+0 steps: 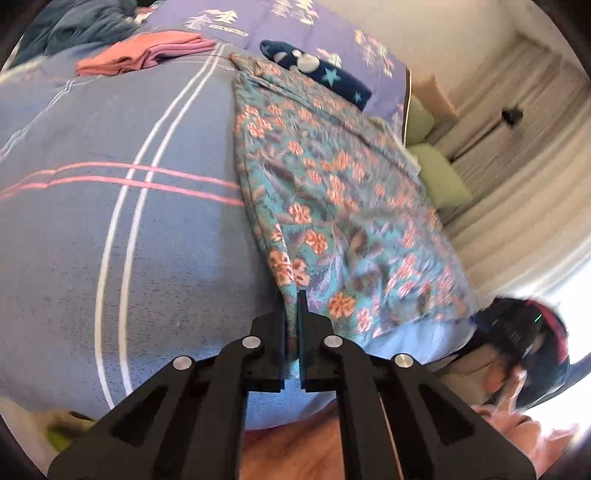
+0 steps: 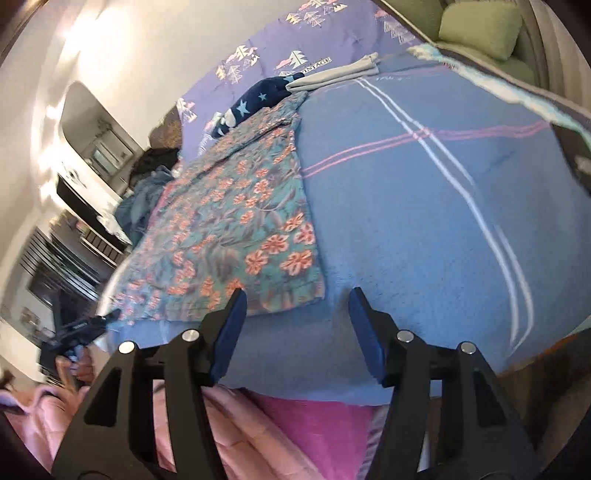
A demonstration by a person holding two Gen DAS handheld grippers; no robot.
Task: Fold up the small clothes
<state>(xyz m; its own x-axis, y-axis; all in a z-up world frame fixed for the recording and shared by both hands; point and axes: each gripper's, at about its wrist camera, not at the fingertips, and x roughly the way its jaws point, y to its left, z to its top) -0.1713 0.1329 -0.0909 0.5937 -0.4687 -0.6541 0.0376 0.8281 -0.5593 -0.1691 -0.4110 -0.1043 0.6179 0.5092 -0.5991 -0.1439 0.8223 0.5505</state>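
A teal garment with pink flowers [image 1: 332, 192] lies flat on a blue striped blanket [image 1: 110, 221] on a bed. My left gripper [image 1: 293, 314] is shut on the garment's near corner, and the fabric shows pinched between the black fingers. In the right wrist view the same garment [image 2: 236, 229] stretches away to the left. My right gripper [image 2: 297, 301] stands open just above its other near corner, and the blue pads touch nothing. The left gripper [image 2: 83, 328], in a hand, shows at that view's left edge.
Folded pink clothes [image 1: 147, 51] and a blue clothes heap [image 1: 85, 26] lie at the far left. A navy star-print garment [image 2: 255, 101] and a folded grey cloth [image 2: 332, 75] rest near the purple pillow [image 2: 295, 40]. Green cushions [image 1: 439, 177] sit past the bed's edge.
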